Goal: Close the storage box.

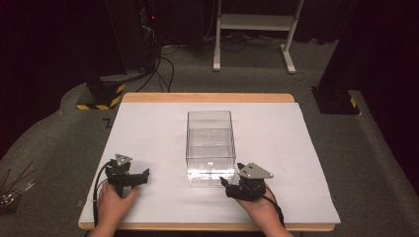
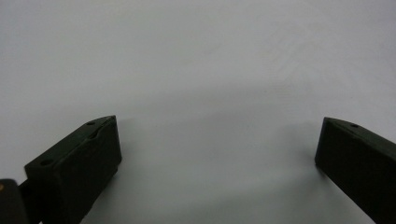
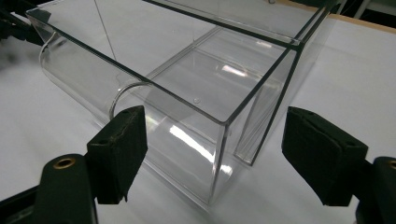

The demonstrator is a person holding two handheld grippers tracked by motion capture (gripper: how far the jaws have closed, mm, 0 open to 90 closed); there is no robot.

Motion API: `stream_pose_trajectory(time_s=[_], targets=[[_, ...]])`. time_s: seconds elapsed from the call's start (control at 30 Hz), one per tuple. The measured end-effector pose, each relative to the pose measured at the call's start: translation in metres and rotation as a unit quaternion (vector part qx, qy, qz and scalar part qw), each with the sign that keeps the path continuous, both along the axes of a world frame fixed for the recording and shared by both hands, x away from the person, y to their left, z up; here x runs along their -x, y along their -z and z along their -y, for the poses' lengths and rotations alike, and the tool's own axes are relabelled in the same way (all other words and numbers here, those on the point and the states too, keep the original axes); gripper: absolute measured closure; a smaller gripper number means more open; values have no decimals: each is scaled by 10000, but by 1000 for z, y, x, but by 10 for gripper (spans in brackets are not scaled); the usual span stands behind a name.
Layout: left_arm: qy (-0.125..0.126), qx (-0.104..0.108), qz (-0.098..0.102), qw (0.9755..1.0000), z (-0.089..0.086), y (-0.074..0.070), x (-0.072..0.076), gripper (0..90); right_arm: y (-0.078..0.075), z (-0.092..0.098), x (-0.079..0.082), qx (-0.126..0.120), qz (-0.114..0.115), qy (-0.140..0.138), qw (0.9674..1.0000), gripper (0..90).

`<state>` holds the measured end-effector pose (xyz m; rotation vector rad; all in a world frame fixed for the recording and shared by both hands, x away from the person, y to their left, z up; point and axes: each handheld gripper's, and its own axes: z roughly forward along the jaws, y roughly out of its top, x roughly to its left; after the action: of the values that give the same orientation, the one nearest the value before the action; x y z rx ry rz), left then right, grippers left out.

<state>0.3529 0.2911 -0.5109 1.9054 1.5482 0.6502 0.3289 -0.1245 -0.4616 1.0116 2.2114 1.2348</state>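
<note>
The clear plastic box (image 1: 210, 147) stands in the middle of the white tabletop (image 1: 148, 128), its near end facing the person, and the right tongs (image 1: 231, 185) sit just beside its near right corner with jaws spread wide and empty. That corner lies between the jaws in the right gripper view, likely lined up for a grip. The left tongs (image 1: 143, 175) rest well apart on bare tabletop, jaws also spread and holding nothing (apparently waiting their turn).

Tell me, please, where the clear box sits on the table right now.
In the high view the clear box stands mid-table on the white mat, just ahead and left of the right hand-held gripper.
</note>
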Motion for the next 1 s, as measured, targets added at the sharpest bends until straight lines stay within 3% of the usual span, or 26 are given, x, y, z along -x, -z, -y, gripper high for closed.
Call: stream_pose_trajectory(time_s=[1.0], targets=[[-2, 1, -7, 10000, 0, 0, 0, 7, 1, -5, -28, 2, 38, 278, 9996, 213]])
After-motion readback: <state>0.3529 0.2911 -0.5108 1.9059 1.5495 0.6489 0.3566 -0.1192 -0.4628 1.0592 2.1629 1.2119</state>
